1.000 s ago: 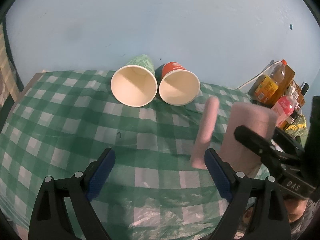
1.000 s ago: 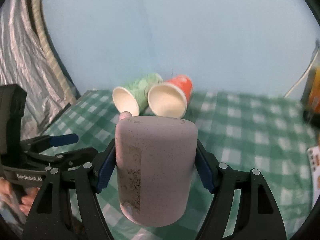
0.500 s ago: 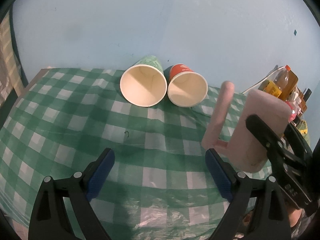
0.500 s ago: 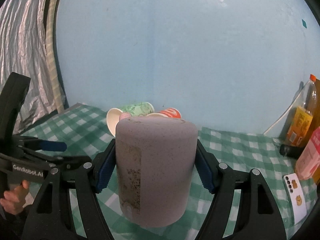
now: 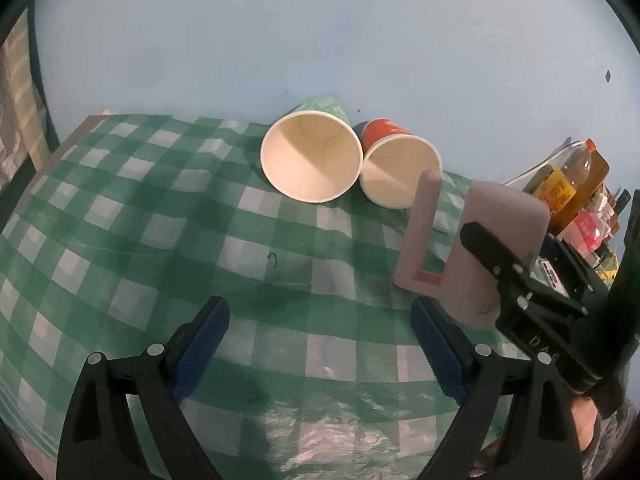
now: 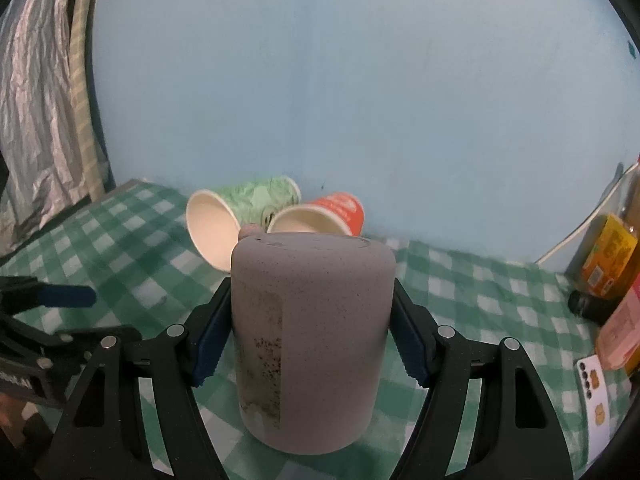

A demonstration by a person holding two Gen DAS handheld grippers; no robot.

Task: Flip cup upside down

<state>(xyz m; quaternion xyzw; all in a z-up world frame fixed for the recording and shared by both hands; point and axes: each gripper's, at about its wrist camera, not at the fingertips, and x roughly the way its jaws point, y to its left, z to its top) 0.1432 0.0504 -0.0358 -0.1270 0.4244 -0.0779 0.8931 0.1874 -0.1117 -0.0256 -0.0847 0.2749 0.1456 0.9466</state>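
Observation:
A pink speckled mug (image 6: 312, 340) with a handle is held bottom-up in my right gripper (image 6: 308, 340), whose blue pads press its two sides. In the left wrist view the mug (image 5: 496, 248) stands at the right, its closed base on top and its handle (image 5: 420, 236) pointing left, with its rim close to the tablecloth. My left gripper (image 5: 320, 344) is open and empty, low over the checked cloth, left of the mug.
A green paper cup (image 5: 312, 156) and a red paper cup (image 5: 400, 168) lie on their sides by the blue wall. Bottles (image 5: 568, 184) and clutter stand at the right edge. A phone (image 6: 596, 392) lies at the right. The table has a green checked cloth (image 5: 140, 216).
The right gripper has lowered the mug toward the cloth and tilted it to upright, base on top. The left gripper has shifted slightly left and stays open.

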